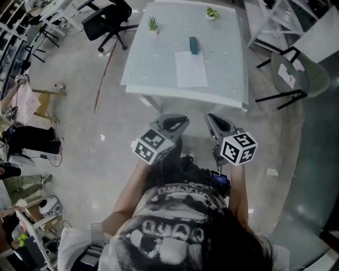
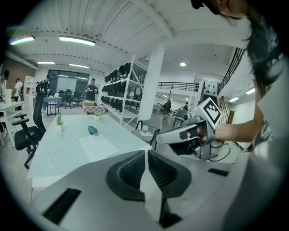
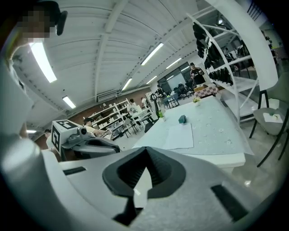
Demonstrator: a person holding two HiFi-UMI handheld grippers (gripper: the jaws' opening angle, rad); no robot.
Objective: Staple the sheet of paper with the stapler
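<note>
Jaws shut, empty, on left gripper [image 1: 177, 122] and right gripper [image 1: 214, 119]; we stand off the table [image 1: 151, 79], stapler [image 1: 194, 45] at the far edge of the sheet [image 1: 190, 70], any staple perhaps too small to see.

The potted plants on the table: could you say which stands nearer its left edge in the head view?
The spiky-leaved plant, beside the left edge of the table; the lower plant stands at the far edge, beyond the stapler.

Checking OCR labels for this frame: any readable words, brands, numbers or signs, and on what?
No readable text anywhere.
Shirt print: letter-like shapes, too blurred to read.
Cubes on left gripper and right gripper: square codes only, no words.
Paper: looks blank.
Stapler: no label visible, too small.
</note>
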